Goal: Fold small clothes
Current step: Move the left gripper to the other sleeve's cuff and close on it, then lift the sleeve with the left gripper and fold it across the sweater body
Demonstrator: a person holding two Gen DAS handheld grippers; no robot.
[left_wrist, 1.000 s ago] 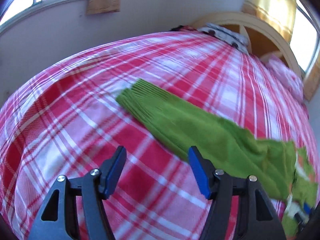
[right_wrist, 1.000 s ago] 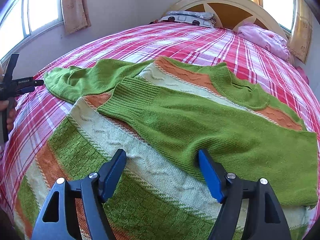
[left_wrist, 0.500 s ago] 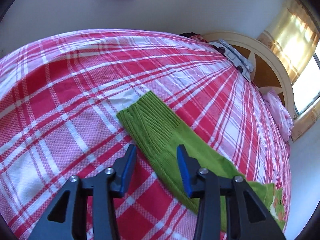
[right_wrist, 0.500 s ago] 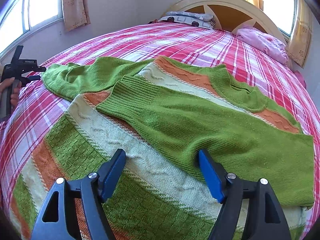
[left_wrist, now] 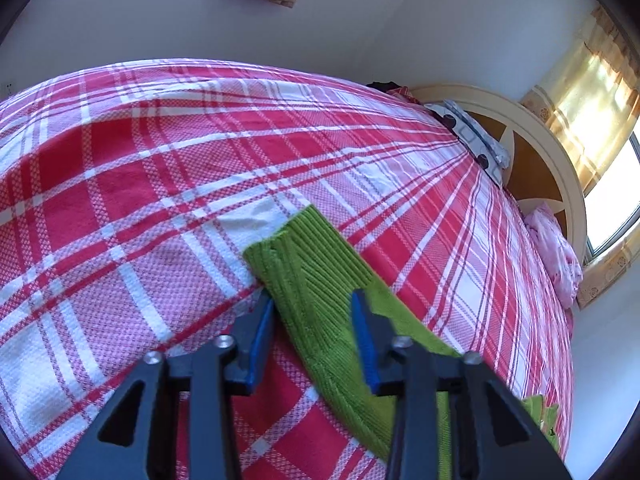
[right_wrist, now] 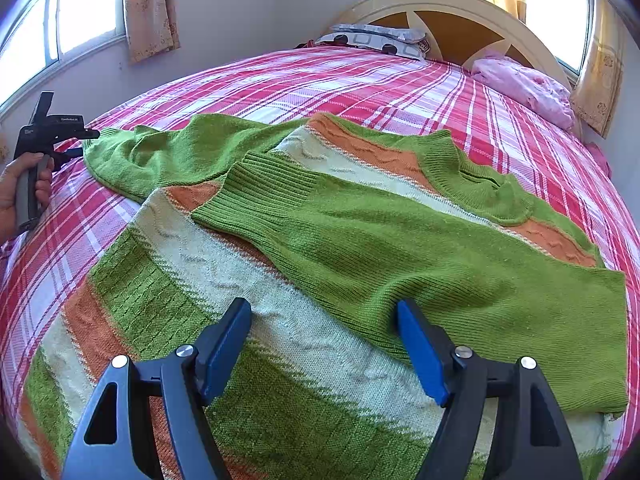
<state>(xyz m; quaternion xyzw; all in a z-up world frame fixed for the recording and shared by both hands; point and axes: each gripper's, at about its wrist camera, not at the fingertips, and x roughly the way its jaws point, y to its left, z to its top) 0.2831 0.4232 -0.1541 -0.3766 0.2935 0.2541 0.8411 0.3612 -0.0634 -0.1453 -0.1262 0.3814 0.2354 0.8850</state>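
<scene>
A green, orange and cream striped knit sweater [right_wrist: 248, 280] lies flat on the bed. Its right sleeve [right_wrist: 420, 256] is folded across the body. Its left sleeve [right_wrist: 160, 156] stretches out to the left, and its ribbed green cuff [left_wrist: 308, 260] shows in the left wrist view. My left gripper [left_wrist: 314, 336] is open, its blue pads either side of that cuff, low over the bedcover; it also shows in the right wrist view [right_wrist: 76, 142]. My right gripper [right_wrist: 324, 344] is open and empty above the sweater's lower body.
The bed has a red, pink and white plaid cover [right_wrist: 360, 80]. A cream and brown headboard [right_wrist: 452, 16], a patterned pillow [right_wrist: 380, 40] and a pink bundle [right_wrist: 528, 84] are at the far end. Curtained windows flank the bed.
My left gripper has moved forward along the outstretched sleeve to its cuff and its jaws have narrowed around it. My right gripper has hardly moved.
</scene>
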